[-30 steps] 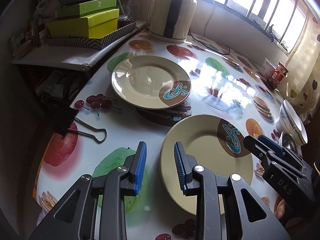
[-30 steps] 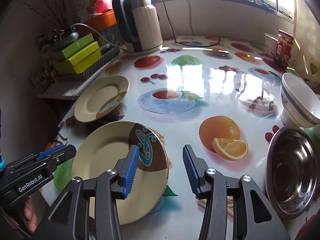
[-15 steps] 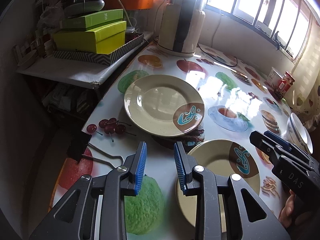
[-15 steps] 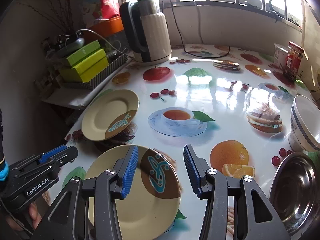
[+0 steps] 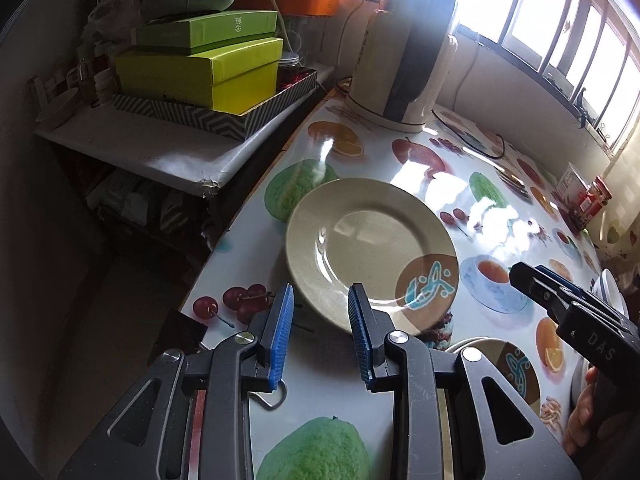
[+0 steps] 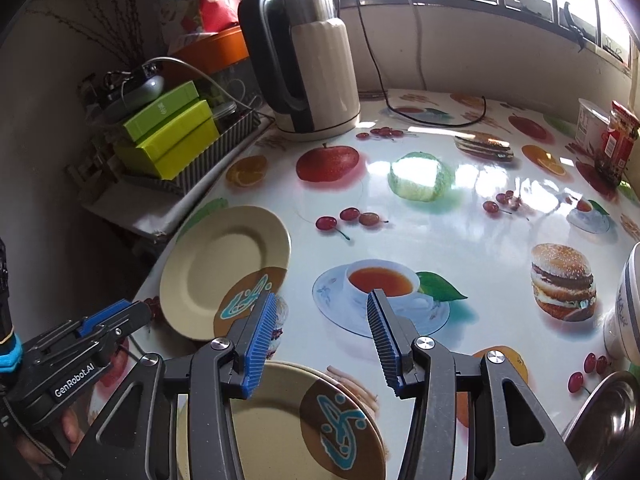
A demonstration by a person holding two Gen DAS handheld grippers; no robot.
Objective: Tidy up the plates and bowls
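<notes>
You have two cream plates with a brown and teal motif: the far plate [image 6: 224, 268] at about ten o'clock and the near plate [image 6: 304, 420] at six o'clock. Two bowls sit at three to four o'clock: one white ceramic bowl [image 6: 626, 304] and one steel bowl [image 6: 608, 420]. One electric kettle [image 6: 308, 60] stands at twelve o'clock. Two green boxes [image 6: 168, 136] are stacked at ten o'clock. One black binder clip [image 5: 184, 332] lies at the table's left edge.
</notes>
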